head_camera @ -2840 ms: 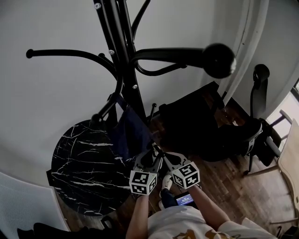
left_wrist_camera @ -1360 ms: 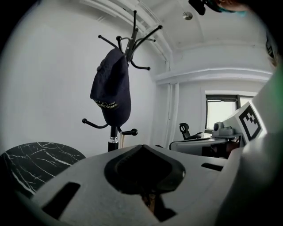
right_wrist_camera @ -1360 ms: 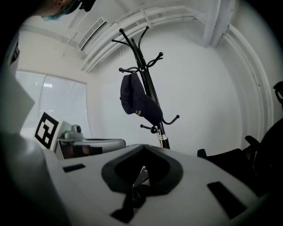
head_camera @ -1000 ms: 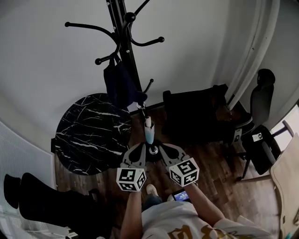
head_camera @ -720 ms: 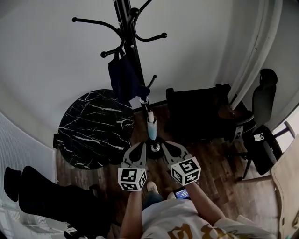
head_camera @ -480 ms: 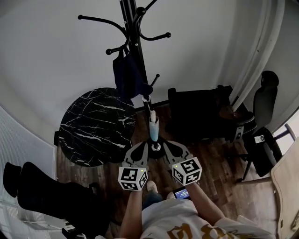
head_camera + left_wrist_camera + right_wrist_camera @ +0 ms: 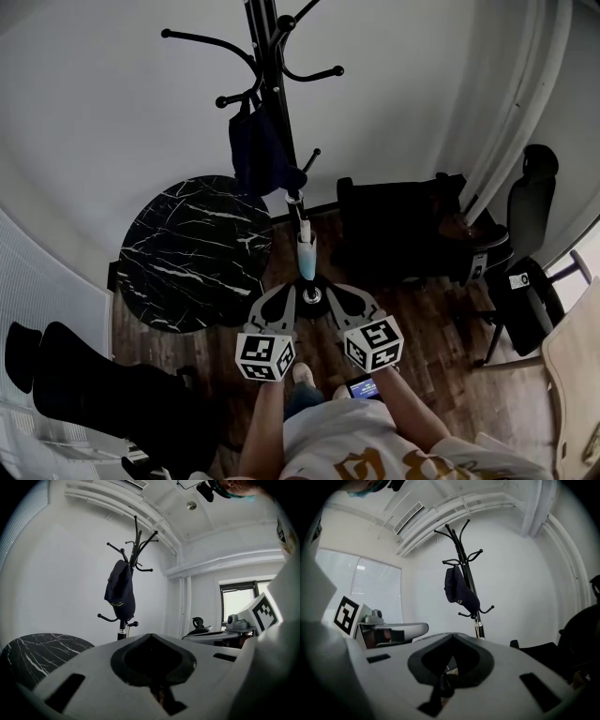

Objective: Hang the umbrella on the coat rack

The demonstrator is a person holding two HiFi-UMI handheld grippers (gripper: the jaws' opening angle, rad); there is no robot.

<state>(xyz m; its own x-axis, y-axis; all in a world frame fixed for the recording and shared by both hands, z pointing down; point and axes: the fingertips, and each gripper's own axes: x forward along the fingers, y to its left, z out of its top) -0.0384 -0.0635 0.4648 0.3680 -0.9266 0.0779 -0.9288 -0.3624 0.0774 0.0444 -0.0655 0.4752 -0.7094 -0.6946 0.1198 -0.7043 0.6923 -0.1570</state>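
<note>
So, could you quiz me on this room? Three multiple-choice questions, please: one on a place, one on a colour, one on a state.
1. Where is the umbrella?
A in a bucket
B hanging on a hook of the coat rack
C on a shelf

2. What colour is the top of the round table?
A plain white
B red
C black with white veins

3. How do the jaws of the left gripper stand?
A shut, with nothing between them
B wide open
C clamped on the umbrella

Answers:
1 B: it dangles from a hook beside the pole.
2 C: the top looks like dark marble.
3 A: the left gripper view shows the jaws meeting, empty.
</note>
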